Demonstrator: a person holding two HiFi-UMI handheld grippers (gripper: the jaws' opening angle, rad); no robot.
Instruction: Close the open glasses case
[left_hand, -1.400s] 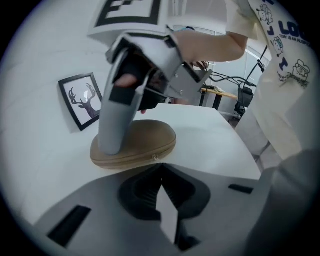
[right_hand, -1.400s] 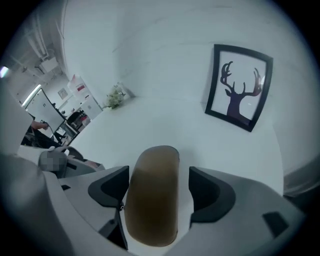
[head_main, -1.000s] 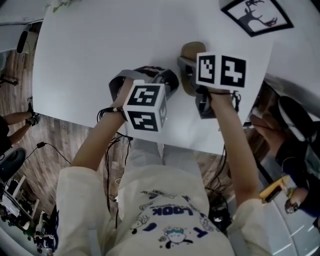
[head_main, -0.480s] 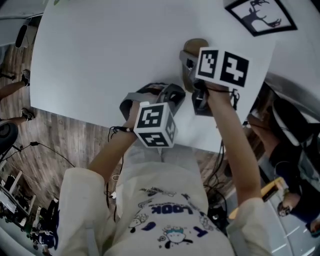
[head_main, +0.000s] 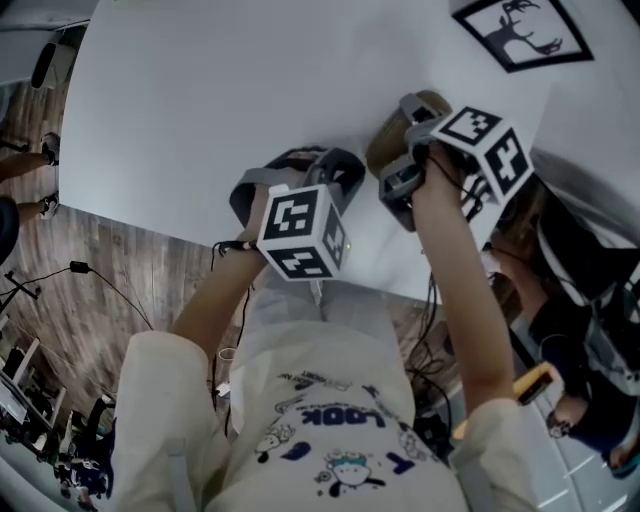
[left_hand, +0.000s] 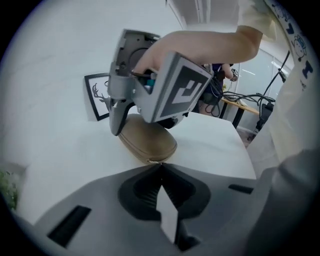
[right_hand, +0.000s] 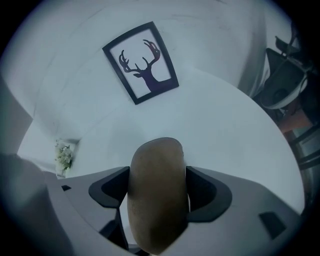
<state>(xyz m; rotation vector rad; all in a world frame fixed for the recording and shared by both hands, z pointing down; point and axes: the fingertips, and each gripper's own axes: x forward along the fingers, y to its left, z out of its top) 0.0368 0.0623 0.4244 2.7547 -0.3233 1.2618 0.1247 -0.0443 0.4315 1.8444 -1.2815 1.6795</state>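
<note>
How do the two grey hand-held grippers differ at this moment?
The left gripper has its jaws pressed together with nothing between them; the right gripper has its jaws apart, clamped on the tan oval glasses case. The left gripper only points at one end of that case, while the right gripper straddles its body. Both are grey, hand-held, and carry a black-and-white marker cube.

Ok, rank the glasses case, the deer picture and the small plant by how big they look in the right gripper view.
1. glasses case: looks largest, but it sits right at the camera, so nearness inflates it.
2. deer picture: clearly smaller in the picture, and farther off.
3. small plant: smallest by far.
</note>
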